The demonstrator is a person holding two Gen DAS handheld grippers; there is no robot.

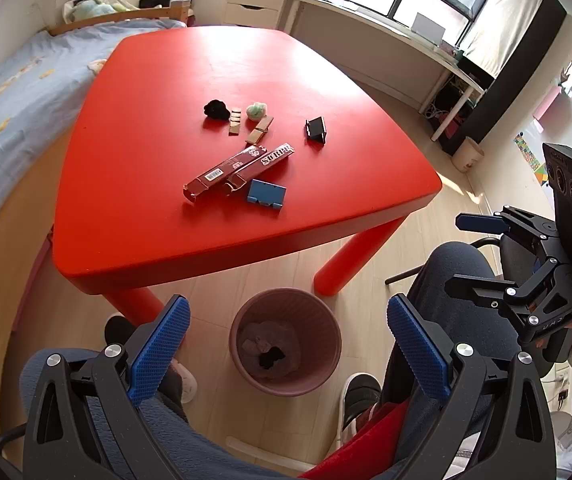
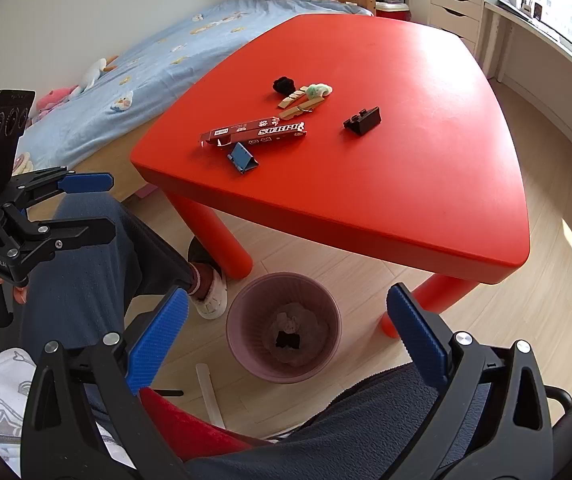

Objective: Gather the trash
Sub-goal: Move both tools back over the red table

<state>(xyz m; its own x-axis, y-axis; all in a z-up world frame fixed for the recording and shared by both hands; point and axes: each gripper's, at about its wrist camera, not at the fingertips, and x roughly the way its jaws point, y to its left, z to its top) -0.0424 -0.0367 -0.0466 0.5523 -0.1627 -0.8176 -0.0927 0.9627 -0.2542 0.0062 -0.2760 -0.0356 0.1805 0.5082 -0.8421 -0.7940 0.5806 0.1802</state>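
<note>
I hold my left gripper [image 1: 288, 346] and right gripper [image 2: 288, 338] spread wide and empty above the pink wastebasket [image 1: 328, 360] between my knees, while the maroon carton [image 1: 237, 166] lettered "SURPR" lies on the red table [image 1: 165, 240] beside a blue stand [image 1: 265, 196].

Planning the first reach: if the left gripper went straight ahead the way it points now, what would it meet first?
Probably the round pink ribbed waste bin on the floor, framed between the left gripper's open jaws; depth is uncertain.
</note>
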